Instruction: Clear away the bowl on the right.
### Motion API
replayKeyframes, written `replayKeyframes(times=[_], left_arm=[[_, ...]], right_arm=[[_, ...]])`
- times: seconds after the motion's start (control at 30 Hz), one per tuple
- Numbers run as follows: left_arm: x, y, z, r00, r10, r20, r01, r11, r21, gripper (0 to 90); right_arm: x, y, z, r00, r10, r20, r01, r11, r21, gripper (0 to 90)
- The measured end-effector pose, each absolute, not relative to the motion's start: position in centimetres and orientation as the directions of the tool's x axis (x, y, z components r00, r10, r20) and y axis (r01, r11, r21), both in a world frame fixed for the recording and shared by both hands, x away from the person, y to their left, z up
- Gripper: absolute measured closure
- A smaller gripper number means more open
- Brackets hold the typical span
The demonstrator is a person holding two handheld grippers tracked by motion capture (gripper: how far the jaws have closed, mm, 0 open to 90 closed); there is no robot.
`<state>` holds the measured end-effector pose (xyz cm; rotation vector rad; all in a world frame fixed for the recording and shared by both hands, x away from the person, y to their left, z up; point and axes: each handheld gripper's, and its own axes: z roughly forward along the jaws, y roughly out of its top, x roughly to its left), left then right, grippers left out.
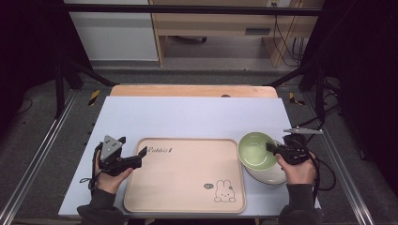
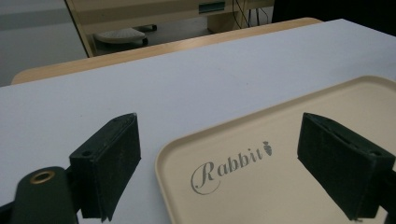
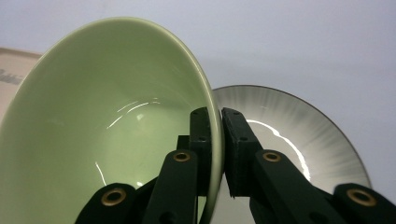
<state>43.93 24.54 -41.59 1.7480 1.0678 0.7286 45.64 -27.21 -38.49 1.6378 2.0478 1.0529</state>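
Observation:
A light green bowl [image 1: 255,151] is tilted over a white plate [image 1: 271,177] with a dark rim, at the table's right. My right gripper [image 1: 272,148] is shut on the bowl's right rim. In the right gripper view the two jaws pinch the rim of the bowl [image 3: 107,107] between them, one inside and one outside, at the right gripper [image 3: 215,122]. The plate [image 3: 299,130] lies behind and below it. A beige tray [image 1: 185,176] with a rabbit drawing lies in the middle. My left gripper [image 1: 133,147] stands open at the tray's upper left corner, holding nothing.
In the left gripper view the open left gripper [image 2: 219,140] straddles the corner of the tray [image 2: 289,186] that bears the word "Rabbit". A pale blue mat [image 1: 187,117] covers the wooden table. Dark frame rails run along both sides.

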Motion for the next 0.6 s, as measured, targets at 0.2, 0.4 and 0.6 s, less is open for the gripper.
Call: replayKeyframes(times=[0.2, 0.4, 0.6], left_arm=[[44.0, 24.6, -41.6, 0.444, 0.896, 0.017, 0.345, -0.188, 0.919, 12.9], [43.9, 24.5, -41.6, 0.444, 0.896, 0.017, 0.345, -0.189, 0.919, 13.4], [43.9, 24.4, -41.6, 0.448, 0.894, 0.019, 0.343, -0.192, 0.920, 13.4]], right_arm=[[45.5, -26.3, -38.1, -0.332, 0.924, 0.187, 0.686, 0.101, 0.720, 83.5], [45.4, -25.6, -37.8, -0.361, 0.914, 0.183, 0.675, 0.121, 0.727, 83.5], [45.5, -24.2, -37.5, -0.400, 0.899, 0.178, 0.662, 0.150, 0.734, 83.5]])
